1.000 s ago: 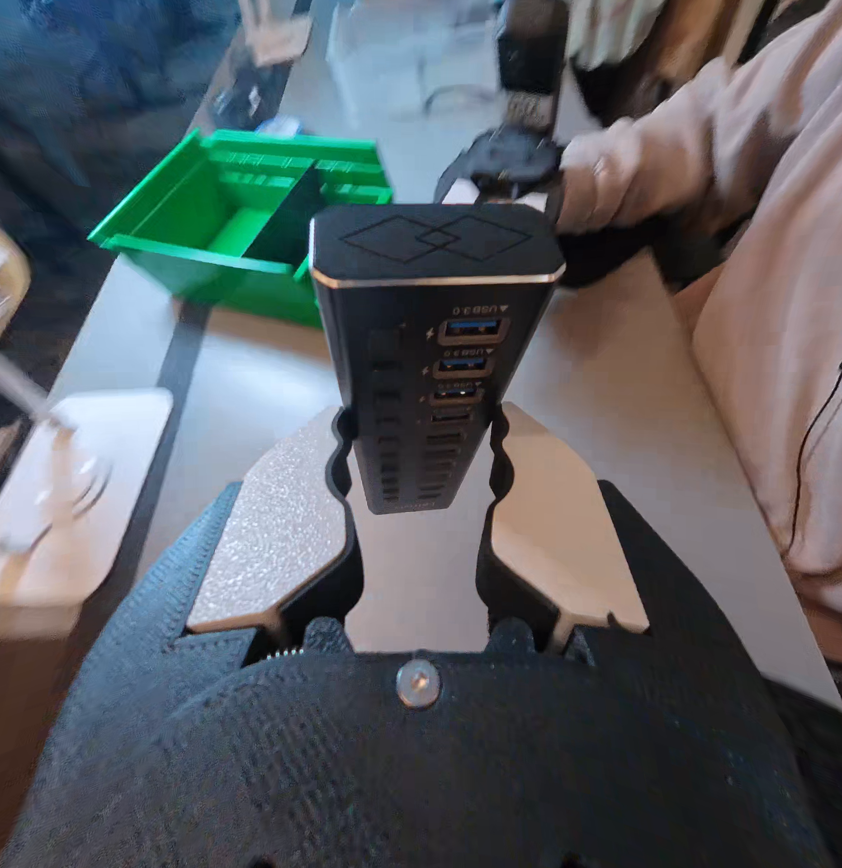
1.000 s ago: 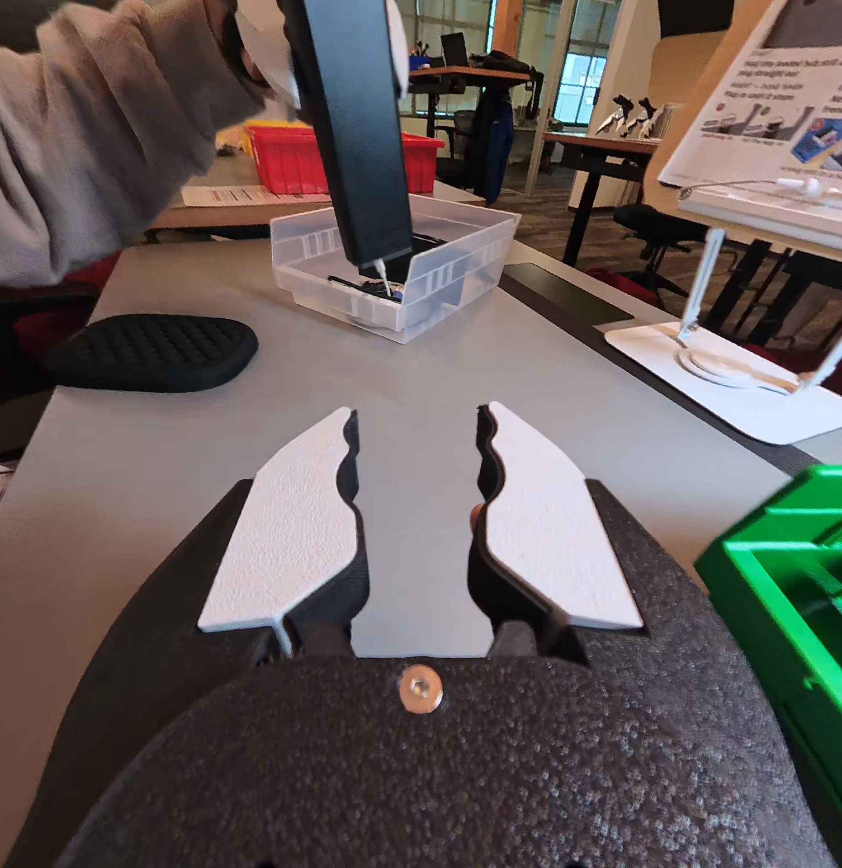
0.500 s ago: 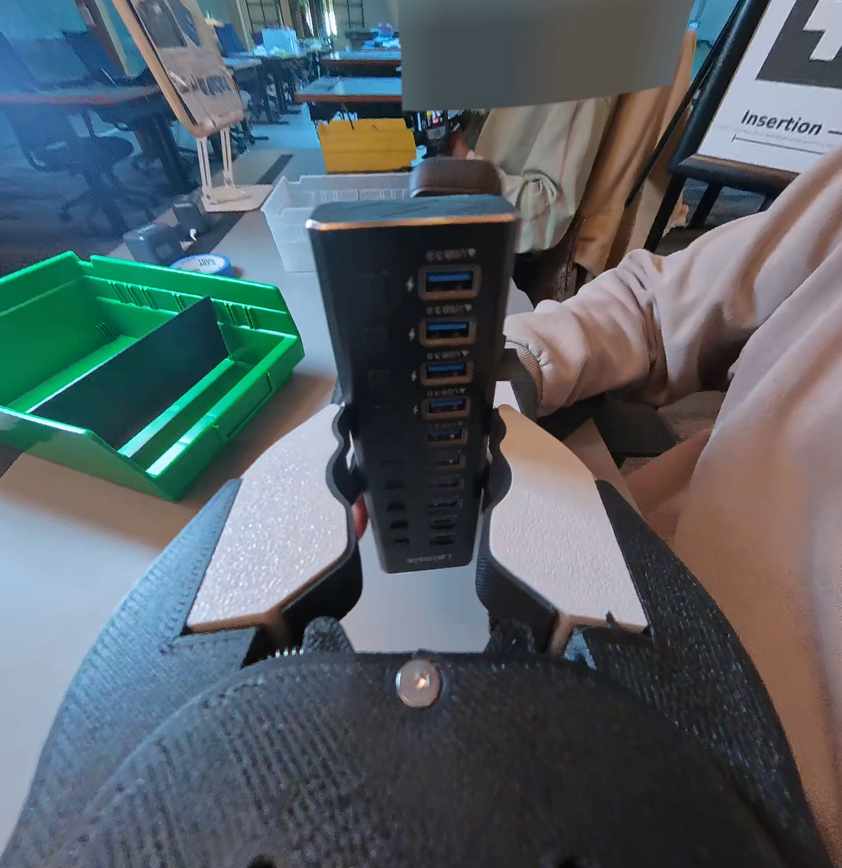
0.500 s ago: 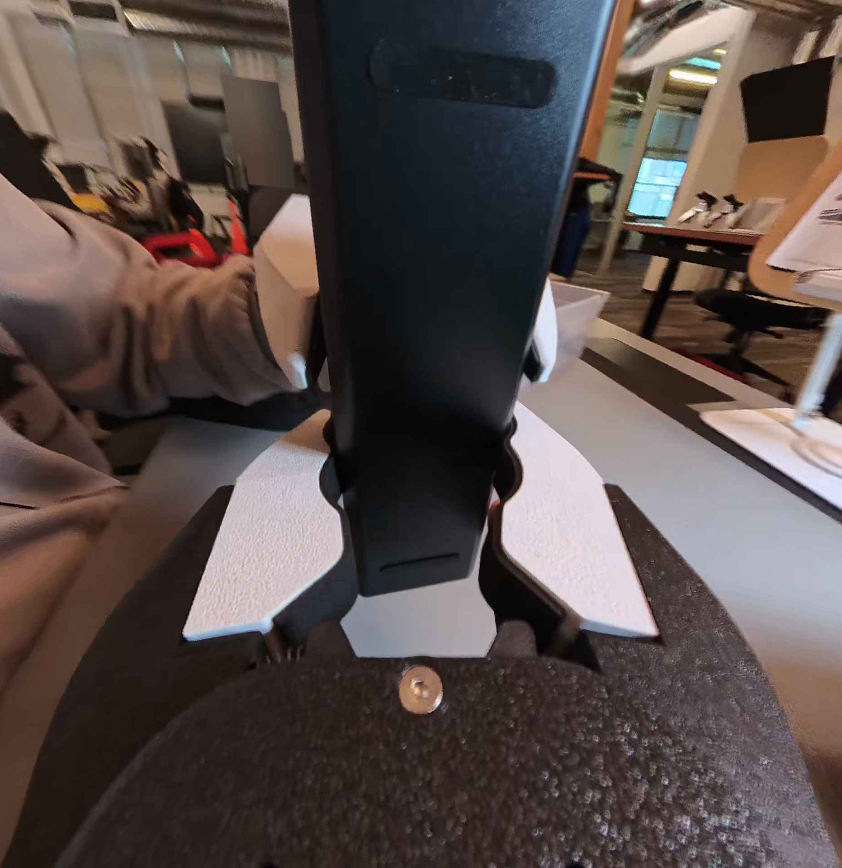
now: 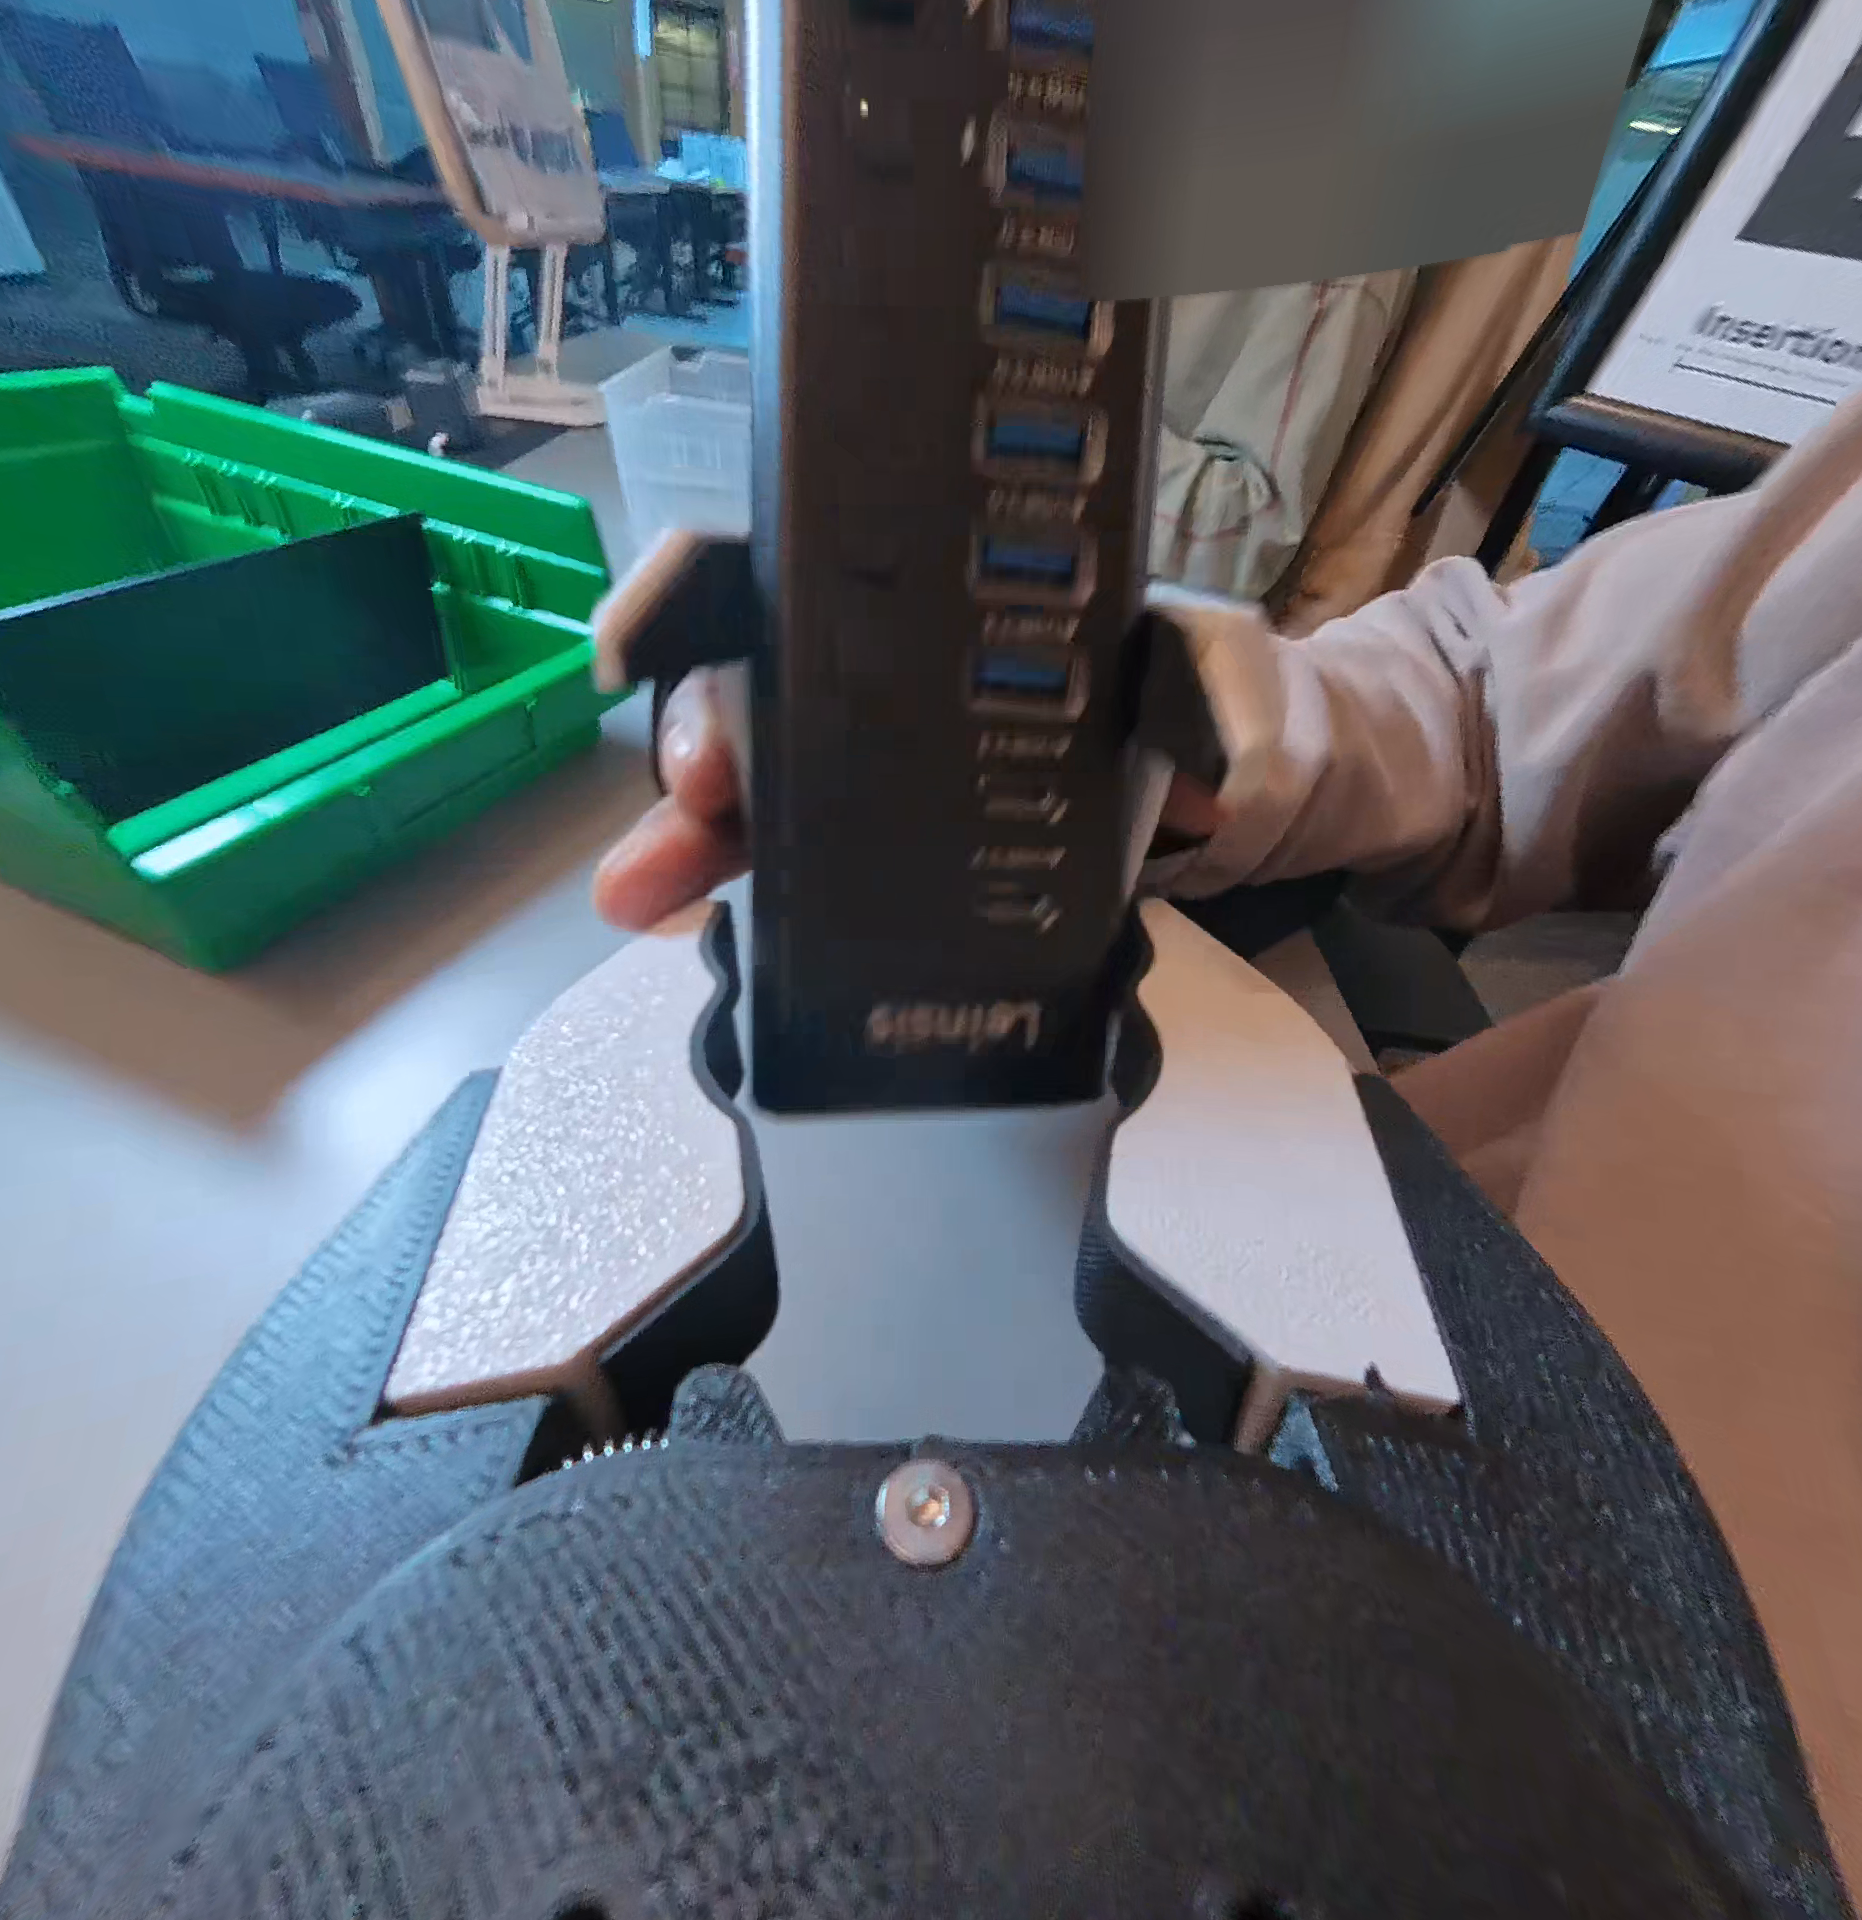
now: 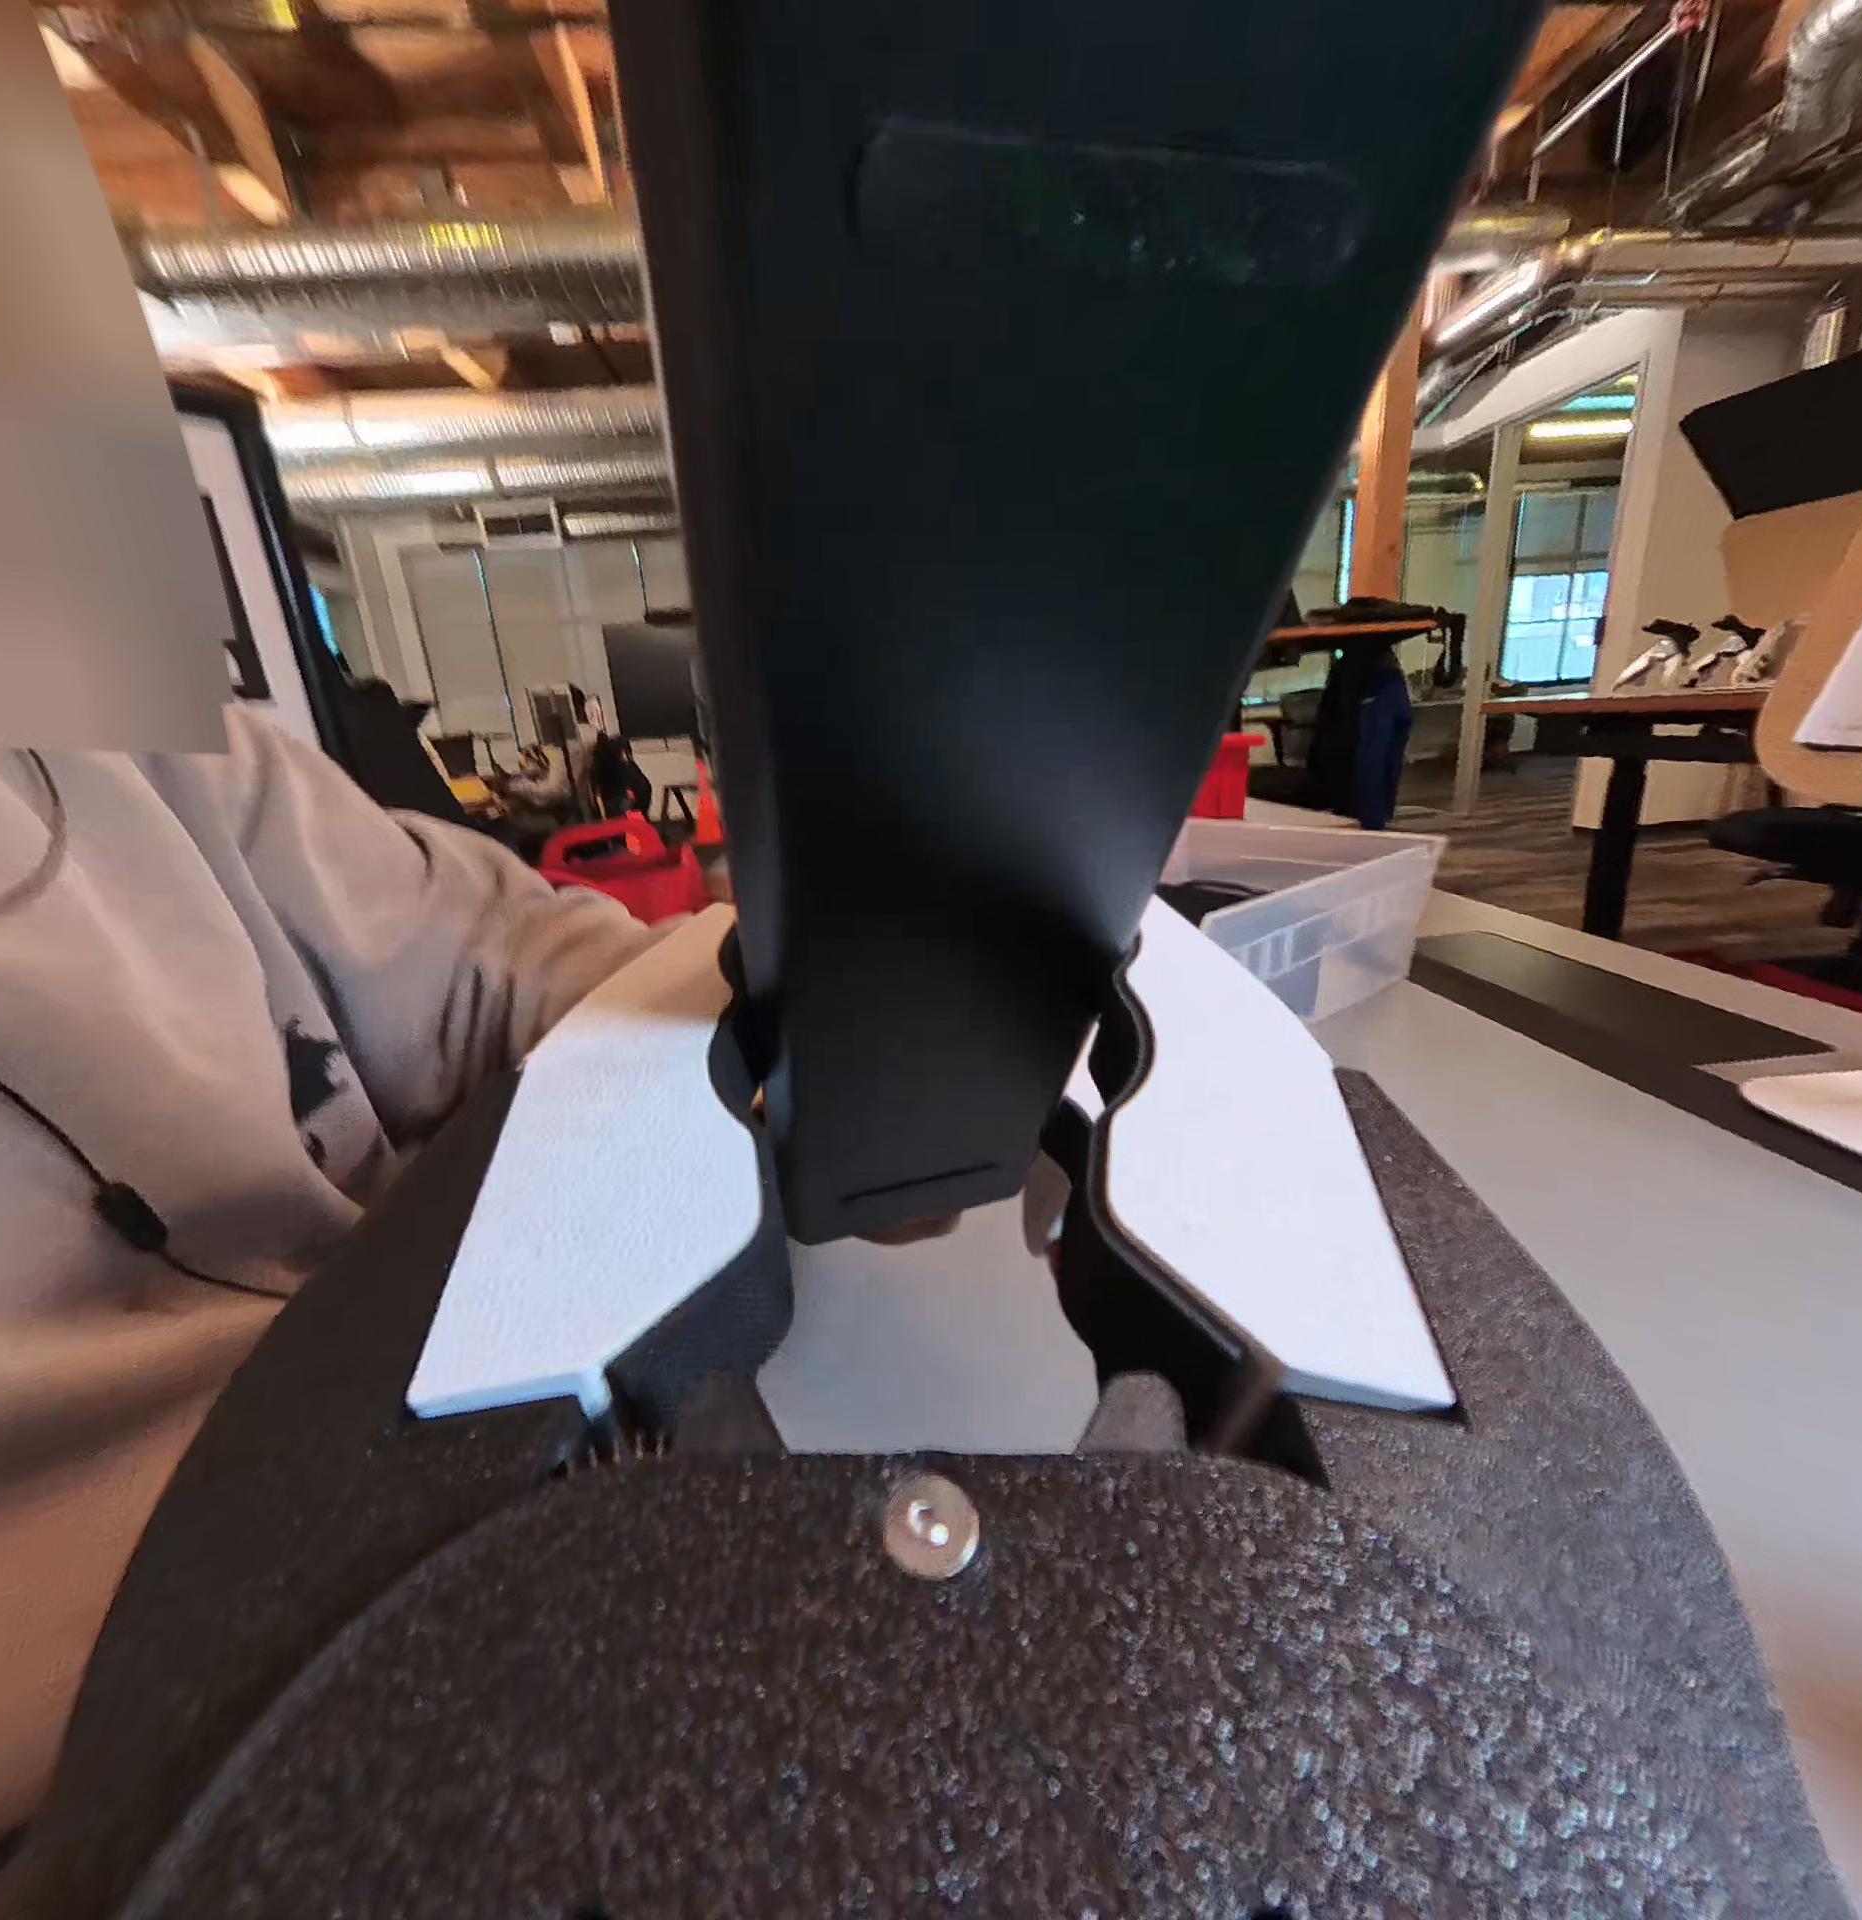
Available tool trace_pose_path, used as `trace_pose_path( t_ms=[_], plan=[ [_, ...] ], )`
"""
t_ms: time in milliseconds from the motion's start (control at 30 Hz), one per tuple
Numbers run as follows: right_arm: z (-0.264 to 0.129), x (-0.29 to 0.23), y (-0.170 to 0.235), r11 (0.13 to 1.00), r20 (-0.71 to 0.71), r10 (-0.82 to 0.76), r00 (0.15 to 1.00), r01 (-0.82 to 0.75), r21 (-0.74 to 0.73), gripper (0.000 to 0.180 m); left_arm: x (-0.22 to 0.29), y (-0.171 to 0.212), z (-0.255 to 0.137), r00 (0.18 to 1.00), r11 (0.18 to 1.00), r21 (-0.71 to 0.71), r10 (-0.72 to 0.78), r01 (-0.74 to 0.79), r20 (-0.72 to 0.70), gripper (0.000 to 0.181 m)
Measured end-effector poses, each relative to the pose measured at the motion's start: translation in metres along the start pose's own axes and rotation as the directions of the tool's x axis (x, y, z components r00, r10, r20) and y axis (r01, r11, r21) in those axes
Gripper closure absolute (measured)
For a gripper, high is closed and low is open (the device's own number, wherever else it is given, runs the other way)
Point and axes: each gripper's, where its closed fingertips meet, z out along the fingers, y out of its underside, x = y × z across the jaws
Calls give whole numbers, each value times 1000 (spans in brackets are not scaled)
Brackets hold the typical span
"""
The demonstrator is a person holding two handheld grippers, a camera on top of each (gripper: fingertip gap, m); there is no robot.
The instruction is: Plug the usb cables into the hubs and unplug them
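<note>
Black textured gripper [image 5: 927, 997] bodies, pale speckled finger plates, silver screw, beige sleeve [image 5: 1426, 727]

A green bin [image 5: 283, 665] with a dark divider [image 5: 210, 644] standing across its inside sits on the grey table [image 5: 127, 1195], off to the left in the left wrist view. Behind it is a clear plastic box [image 5: 678, 436], and farther back an easel with a board [image 5: 511, 177]. A framed white sign [image 5: 1758, 260] leans at the right. In the right wrist view, a clear bin [image 6: 1322, 914] rests on the table [image 6: 1592, 1247] beside a black strip [image 6: 1633, 1029]. Red containers [image 6: 615, 862] and desks [image 6: 1633, 727] stand farther back, under ceiling ducts [image 6: 387, 260].
</note>
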Motion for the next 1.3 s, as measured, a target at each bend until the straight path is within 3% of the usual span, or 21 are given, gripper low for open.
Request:
trace_pose_path(
  t_ms=[100, 300, 500, 600, 667, 833, 933, 1033, 1100, 1200, 1300],
  plan=[
    [2, -6, 8, 995, 2, -82, 997, 82, -58, 116, 5, -1, -3, 998, 998, -3, 70, -70, -4, 115],
    [2, -7, 21, 982, 11, -84, 996, 85, -167, 116, 3, -9, -32, 976, 974, -69, 216, -215, 5, 118],
    [-8, -2, -3, 995, -2, -55, 998, 55, -78, 114, -4, -3, -56, 980, 977, -101, 182, -189, -74, 118],
    [-17, -3, -7, 996, 49, 40, 998, -36, -87, 111, -12, 5, -68, 977, 972, -123, 186, -198, -103, 118],
    [-22, -1, 2, 977, 74, 142, 987, -128, -169, 111, -19, 6, -74, 969, 958, -147, 237, -245, -73, 118],
    [-32, -3, 35, 897, 72, 247, 966, -200, -394, 117, -30, 12, -88, 891, 846, -312, 454, -432, -3, 118],
    [-28, -4, 34, 856, 59, 392, 918, -341, -388, 117, -37, 13, -95, 794, 727, -433, 607, -533, 41, 118],
    [-25, 11, 43, 814, -24, 489, 872, -466, -347, 143, -38, 12, -95, 725, 647, -493, 688, -582, 47, 118],
    [-22, 14, 49, 822, -40, 485, 874, -471, -321, 149, -40, 14, -95, 706, 626, -501, 707, -598, 41, 118],
    [-19, 19, 41, 837, -55, 486, 872, -483, -258, 150, -45, 3, -96, 722, 694, -407, 683, -594, 111, 115],
    [-18, 26, 28, 845, -48, 518, 854, -520, -126, 150, -52, -19, -98, 861, 886, -161, 462, -435, 212, 115]
  ],
)
